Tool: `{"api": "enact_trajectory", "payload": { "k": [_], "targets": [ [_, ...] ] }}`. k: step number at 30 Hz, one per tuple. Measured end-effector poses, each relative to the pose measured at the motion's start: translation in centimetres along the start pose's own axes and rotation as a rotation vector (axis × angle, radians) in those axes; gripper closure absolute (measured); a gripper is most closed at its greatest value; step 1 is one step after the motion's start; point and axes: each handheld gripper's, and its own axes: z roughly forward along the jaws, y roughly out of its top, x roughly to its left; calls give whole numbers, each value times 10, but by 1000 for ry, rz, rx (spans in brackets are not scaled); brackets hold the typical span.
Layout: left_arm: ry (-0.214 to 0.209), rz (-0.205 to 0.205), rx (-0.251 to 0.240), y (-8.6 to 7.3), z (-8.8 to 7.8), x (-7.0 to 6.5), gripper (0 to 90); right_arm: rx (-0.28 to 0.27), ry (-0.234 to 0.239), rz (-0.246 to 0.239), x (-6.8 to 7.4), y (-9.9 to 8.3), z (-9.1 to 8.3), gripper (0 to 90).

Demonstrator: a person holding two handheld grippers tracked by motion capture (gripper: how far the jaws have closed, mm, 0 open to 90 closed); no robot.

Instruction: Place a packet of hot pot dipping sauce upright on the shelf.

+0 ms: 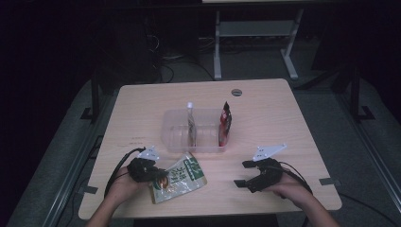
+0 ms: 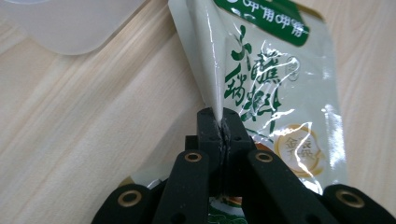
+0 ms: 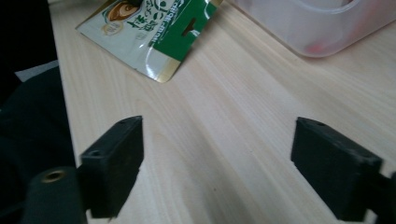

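The left tool (image 2: 219, 122) pinched the edge of the glossy cream-and-green snack pouch (image 1: 179, 177) just before the clear plastic bin (image 1: 166, 135) on the surface, probably to lift it in, while the right tool (image 3: 217, 163) waited spread.

On the table (image 1: 283, 118), the pouch (image 1: 182, 176) lies just before the tray (image 1: 168, 127); in the tray stand 2 packets (image 1: 225, 124).

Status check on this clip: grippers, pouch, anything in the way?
Left gripper shut on the glossy cream-and-green foil pouch's edge. Right gripper open over bare wooden table. Clear plastic bin just beyond pouch, holding two upright packets.
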Motion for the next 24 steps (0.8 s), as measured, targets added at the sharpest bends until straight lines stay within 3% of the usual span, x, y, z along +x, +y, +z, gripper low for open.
{"api": "enact_trajectory", "payload": {
  "k": [2,8,18,24],
  "targets": [
    [-10,-6,-14,0,-2,-1,892,18,6,4,1,4,-2,135],
    [-46,-6,-50,0,-8,-8,895,-4,3,6,2,7,-6,137],
    [-90,66,-95,13,-14,-32,895,-45,74,42,2,10,-11,178],
    [-96,92,-117,20,-14,-42,896,-57,99,21,4,13,-9,194]
  ]
}}
